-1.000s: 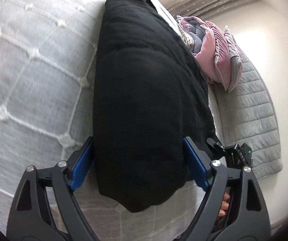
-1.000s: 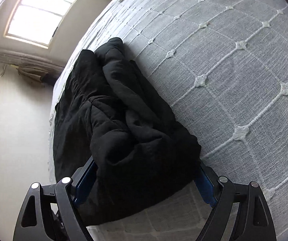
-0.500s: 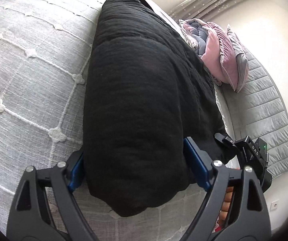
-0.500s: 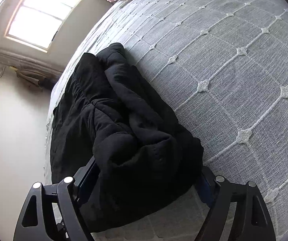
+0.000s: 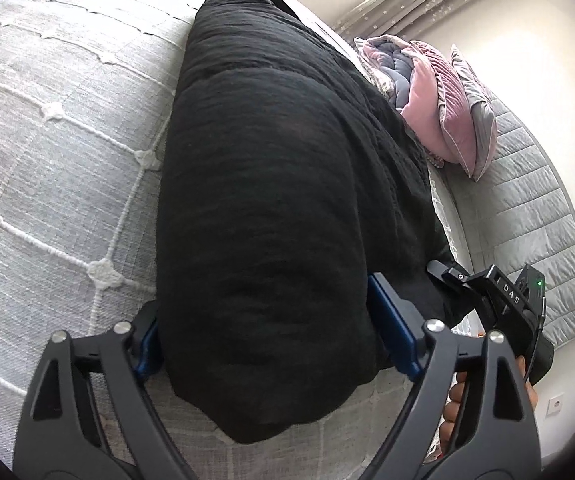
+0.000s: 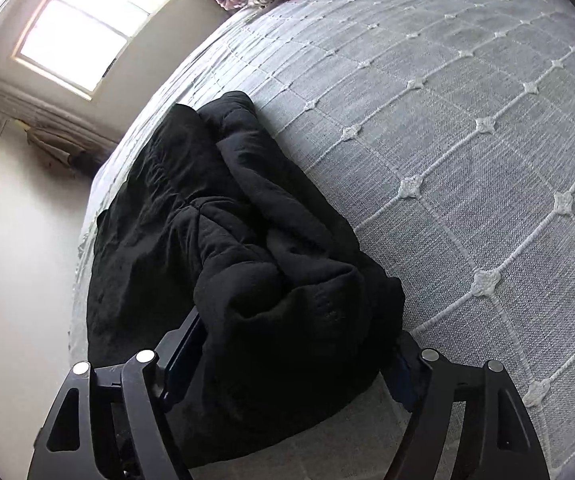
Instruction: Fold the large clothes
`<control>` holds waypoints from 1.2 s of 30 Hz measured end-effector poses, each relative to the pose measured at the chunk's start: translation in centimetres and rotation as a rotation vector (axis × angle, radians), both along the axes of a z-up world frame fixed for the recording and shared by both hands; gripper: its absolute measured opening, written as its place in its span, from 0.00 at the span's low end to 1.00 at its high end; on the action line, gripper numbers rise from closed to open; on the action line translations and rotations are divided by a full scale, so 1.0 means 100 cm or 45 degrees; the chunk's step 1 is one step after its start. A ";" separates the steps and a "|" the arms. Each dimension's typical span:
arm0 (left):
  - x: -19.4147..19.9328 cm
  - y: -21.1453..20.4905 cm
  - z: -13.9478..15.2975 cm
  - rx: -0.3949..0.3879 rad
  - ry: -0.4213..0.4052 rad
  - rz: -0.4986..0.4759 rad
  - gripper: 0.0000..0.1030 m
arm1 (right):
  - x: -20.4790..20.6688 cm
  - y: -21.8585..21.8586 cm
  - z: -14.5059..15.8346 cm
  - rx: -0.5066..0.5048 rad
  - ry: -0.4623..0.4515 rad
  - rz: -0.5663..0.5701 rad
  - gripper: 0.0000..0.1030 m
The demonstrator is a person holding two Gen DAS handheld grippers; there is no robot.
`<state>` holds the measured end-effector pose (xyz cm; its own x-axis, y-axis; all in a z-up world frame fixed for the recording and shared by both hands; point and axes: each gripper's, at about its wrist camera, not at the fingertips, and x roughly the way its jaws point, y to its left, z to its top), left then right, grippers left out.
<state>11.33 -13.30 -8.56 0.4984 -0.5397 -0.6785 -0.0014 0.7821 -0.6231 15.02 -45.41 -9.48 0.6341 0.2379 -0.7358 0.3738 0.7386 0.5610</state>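
Plainly, the black padded garment (image 5: 271, 208) lay bundled on the bed, on top of a grey bedspread (image 5: 47, 152) stitched with a white diamond grid and small knots at the crossings. From the left side it looked like a long, thick roll running away toward the window; from the right side (image 6: 247, 264) it showed more creases and folds, with one flatter part spread toward the edge of the bed.

The left gripper (image 5: 265, 336) stood with its fingers (image 5: 393, 336) wide, one blue pad on each flank of the near end of the roll. The cloth filled the gap and pressed against both pads, so it was clamped on the garment. The right gripper (image 6: 291, 356) straddled the other bunched end in the same way, its fingers (image 6: 181, 348) closing at that moment with the thick fold between them and touching both sides.

Beyond the roll, near the head of the bed, pink and grey cushions (image 5: 443, 120) leaned together beside a folded grey quilt (image 5: 527, 208). A hand (image 5: 457, 404) showed at the lower right of the left view, gripping the handle of the other tool (image 5: 503, 308), which bore a small green light. A bright window (image 6: 87, 28) lit the pale wall behind.
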 end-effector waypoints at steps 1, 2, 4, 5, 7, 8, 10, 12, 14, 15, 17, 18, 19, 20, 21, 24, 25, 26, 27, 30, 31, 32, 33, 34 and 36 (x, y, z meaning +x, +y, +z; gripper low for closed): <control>-0.001 0.000 0.001 0.004 -0.004 0.001 0.79 | 0.000 0.003 0.003 -0.021 -0.008 0.008 0.71; -0.001 0.001 0.002 0.009 -0.008 0.001 0.78 | 0.001 0.005 0.005 -0.037 -0.014 0.014 0.69; -0.001 0.001 0.003 0.017 -0.012 -0.002 0.74 | 0.001 0.010 0.011 -0.085 -0.033 0.028 0.63; 0.000 0.002 0.004 0.015 -0.010 -0.001 0.74 | 0.000 0.015 0.016 -0.125 -0.052 0.038 0.59; 0.001 0.004 0.001 0.006 0.007 0.012 0.74 | -0.001 0.026 0.027 -0.225 -0.087 0.059 0.55; 0.002 0.006 0.000 -0.006 0.015 0.013 0.74 | -0.001 0.031 0.031 -0.273 -0.101 0.068 0.53; 0.003 0.008 -0.002 -0.027 0.028 0.014 0.74 | -0.001 0.039 0.035 -0.348 -0.112 0.078 0.50; 0.003 0.007 -0.001 -0.024 0.026 0.013 0.73 | -0.001 0.046 0.039 -0.408 -0.125 0.088 0.48; 0.001 0.006 0.001 -0.008 0.013 0.013 0.70 | -0.001 0.050 0.043 -0.449 -0.147 0.101 0.45; 0.000 0.005 0.003 0.003 0.005 0.011 0.66 | -0.001 0.051 0.045 -0.462 -0.153 0.107 0.45; -0.001 0.006 0.007 0.008 -0.010 0.005 0.60 | -0.001 0.057 0.049 -0.506 -0.167 0.125 0.43; -0.001 0.007 0.008 0.009 -0.013 0.004 0.58 | -0.001 0.058 0.050 -0.520 -0.174 0.128 0.43; -0.001 0.007 0.010 0.007 -0.013 0.004 0.56 | -0.001 0.060 0.052 -0.534 -0.181 0.130 0.42; -0.002 0.007 0.011 0.003 -0.016 0.007 0.55 | -0.003 0.062 0.054 -0.552 -0.190 0.135 0.41; -0.002 0.008 0.012 0.005 -0.021 0.008 0.53 | -0.005 0.065 0.056 -0.580 -0.202 0.141 0.41; -0.002 0.008 0.020 0.024 -0.043 0.004 0.49 | -0.009 0.080 0.065 -0.693 -0.254 0.150 0.39; -0.002 0.008 0.022 0.026 -0.048 0.004 0.48 | -0.010 0.083 0.068 -0.707 -0.275 0.145 0.39; -0.002 0.009 0.027 0.030 -0.061 0.002 0.47 | -0.011 0.086 0.071 -0.716 -0.293 0.140 0.38; -0.001 0.010 0.030 0.037 -0.072 0.000 0.47 | -0.011 0.088 0.073 -0.725 -0.307 0.137 0.38; 0.001 0.009 0.046 0.103 -0.124 0.002 0.44 | -0.013 0.096 0.083 -0.777 -0.366 0.141 0.35; 0.001 0.007 0.054 0.133 -0.162 -0.002 0.44 | -0.013 0.100 0.089 -0.802 -0.398 0.150 0.34; 0.002 0.004 0.066 0.172 -0.213 -0.004 0.44 | -0.012 0.103 0.097 -0.831 -0.430 0.165 0.33; 0.003 0.001 0.074 0.198 -0.248 -0.004 0.43 | -0.011 0.106 0.103 -0.857 -0.453 0.181 0.32; 0.005 -0.002 0.083 0.222 -0.283 -0.001 0.43 | -0.008 0.108 0.112 -0.894 -0.480 0.200 0.32; 0.013 -0.012 0.101 0.244 -0.332 0.002 0.42 | -0.002 0.104 0.127 -0.931 -0.506 0.217 0.31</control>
